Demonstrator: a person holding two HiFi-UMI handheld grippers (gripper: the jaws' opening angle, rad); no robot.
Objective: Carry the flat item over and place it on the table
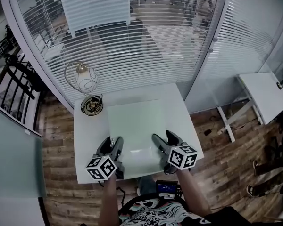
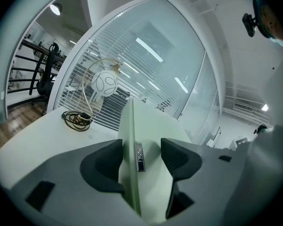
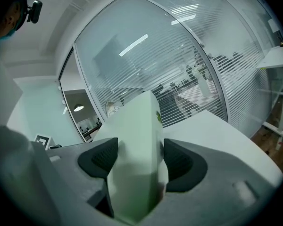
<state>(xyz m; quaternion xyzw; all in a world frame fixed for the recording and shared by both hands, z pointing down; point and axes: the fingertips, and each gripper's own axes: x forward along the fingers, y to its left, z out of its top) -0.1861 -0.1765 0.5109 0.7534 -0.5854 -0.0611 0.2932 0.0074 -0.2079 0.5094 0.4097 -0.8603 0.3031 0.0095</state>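
A pale green flat sheet (image 1: 137,126) lies along the white table (image 1: 89,140), its near edge close to the table's front. My left gripper (image 1: 113,140) is at the sheet's near left corner and my right gripper (image 1: 163,136) at its near right corner. In the left gripper view the sheet's left edge (image 2: 128,140) runs between the jaws of the left gripper (image 2: 141,147), which is shut on it, with a small metal tag beside it. In the right gripper view the sheet (image 3: 137,126) fills the space between the jaws of the right gripper (image 3: 140,147), which is shut on it.
A lamp with a round white shade (image 1: 85,81) and a coiled cable (image 1: 91,105) stand at the table's far left corner. A glass wall with blinds (image 1: 132,41) runs behind the table. A second white table (image 1: 264,95) stands to the right, a black railing (image 1: 14,84) to the left.
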